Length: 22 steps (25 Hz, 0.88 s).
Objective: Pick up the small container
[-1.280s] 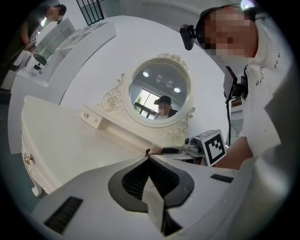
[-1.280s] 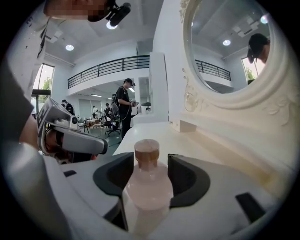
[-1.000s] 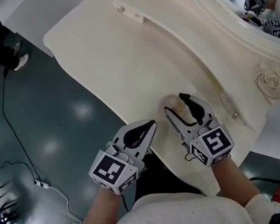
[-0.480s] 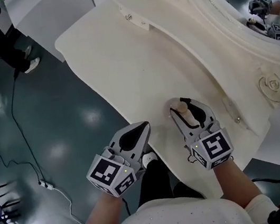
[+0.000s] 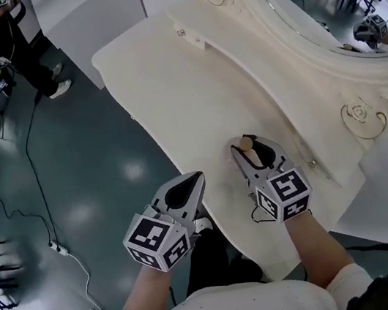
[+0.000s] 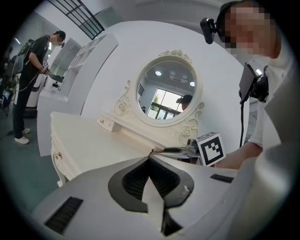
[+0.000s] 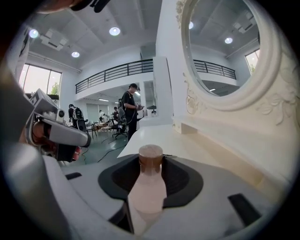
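Right claw [image 5: 251, 154] closing on the small container [image 7: 150, 180].
I see it upright near the bench [image 5: 169, 95] front edge; left claw [image 5: 192, 183] pressed together (empty) beside that edge.

Small container [image 7: 149, 183]: pale pink body, brown cap. Dressing table [image 5: 166, 81] & mirror frame [image 5: 356, 113] at right were cream-white, frame w/ carved rose pattern. Floor [image 5: 82, 155] at left: glossy dark teal. Far-left person [image 5: 6, 35] wore black, white shoes.
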{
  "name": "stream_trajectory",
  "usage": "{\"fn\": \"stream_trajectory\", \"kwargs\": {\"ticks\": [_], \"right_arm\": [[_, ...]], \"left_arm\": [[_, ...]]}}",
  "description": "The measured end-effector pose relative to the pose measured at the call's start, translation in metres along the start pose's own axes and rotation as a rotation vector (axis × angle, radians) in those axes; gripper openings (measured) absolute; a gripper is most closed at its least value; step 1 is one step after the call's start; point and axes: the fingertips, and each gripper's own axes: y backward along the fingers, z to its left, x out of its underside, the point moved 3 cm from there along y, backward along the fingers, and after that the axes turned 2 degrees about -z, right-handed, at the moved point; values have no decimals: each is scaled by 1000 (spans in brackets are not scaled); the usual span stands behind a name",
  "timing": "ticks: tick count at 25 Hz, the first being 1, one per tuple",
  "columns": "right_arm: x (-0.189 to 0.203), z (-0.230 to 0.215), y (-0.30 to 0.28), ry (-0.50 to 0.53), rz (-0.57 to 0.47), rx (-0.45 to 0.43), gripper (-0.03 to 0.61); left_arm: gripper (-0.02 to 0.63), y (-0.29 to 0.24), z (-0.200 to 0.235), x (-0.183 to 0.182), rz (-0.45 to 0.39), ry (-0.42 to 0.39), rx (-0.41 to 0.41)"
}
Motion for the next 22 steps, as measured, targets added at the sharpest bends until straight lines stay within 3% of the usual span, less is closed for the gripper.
{"fn": "stream_trajectory", "kwargs": {"ticks": [5, 9, 13, 22], "right_arm": [[-21, -5, 15, -39, -60, -3, 146], [-42, 3, 41, -74, -90, -16, 144], [-60, 9, 77, -92, -134, -25, 144], [-105, 16, 176, -115, -263, -19, 143]], "left_arm": [[0, 17, -39, -21, -127, 35, -52], [0, 27, -60, -27, -142, 91, -45], [0, 31, -89, -44, -138, 12, -26], [0, 50, -161, -89, -243, -85, -23]]}}
